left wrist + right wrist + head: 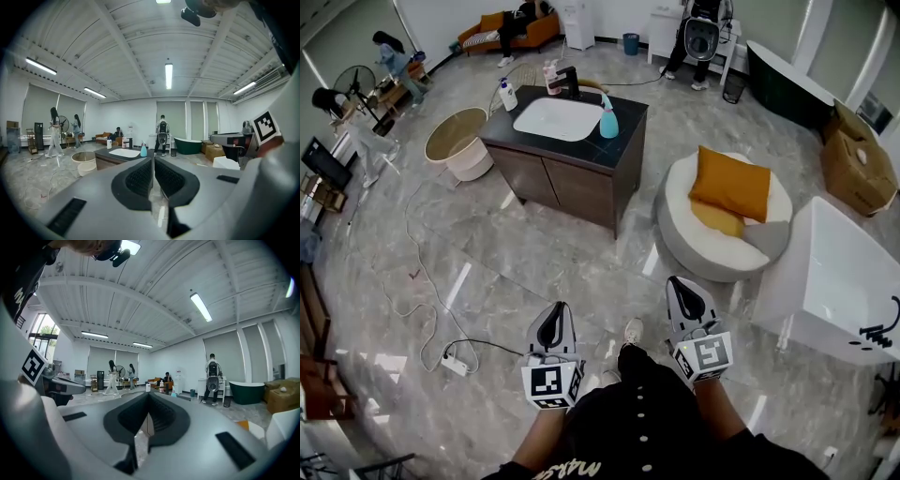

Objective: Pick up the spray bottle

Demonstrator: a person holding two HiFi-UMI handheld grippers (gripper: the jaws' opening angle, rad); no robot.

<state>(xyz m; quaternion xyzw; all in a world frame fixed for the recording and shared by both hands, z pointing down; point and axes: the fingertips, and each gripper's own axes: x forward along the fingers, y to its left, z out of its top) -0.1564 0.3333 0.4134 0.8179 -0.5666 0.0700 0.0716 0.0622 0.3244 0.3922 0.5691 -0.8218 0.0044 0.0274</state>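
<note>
Pressing pad to pad with nothing between them, the jaws of the left gripper [551, 323] are closed and empty. The right gripper [686, 292] matches it, with its jaws also together and bare. The 2 grippers are held side by side, low in front of the person, above bare grey marble floor [487, 234].

Just beyond the left jaws and off to their outer side, a white power strip [455, 364] lies on the floor with its cable trailing away. Beyond the right jaws sits a round white pouf [712, 246] carrying an orange cushion [729, 183].

Well ahead of both sets of jaws stands a dark vanity island [628, 108] with a white sink basin [557, 119] and a black faucet [567, 82]. The spray bottle [608, 117] stands upright on the counter, just beside the basin's right edge. It is teal with a paler trigger head, and far out of reach of either gripper. A white pump bottle [507, 95] stands on the basin's far-left side.

The spray bottle is probably light plastic. Its smooth, tapering body may flex a little and could be damp beside the sink, so closed jaws might slide up the taper. The surest hold is likely around the narrow neck just under the trigger head, which calls for 1 gripper to open first.
</note>
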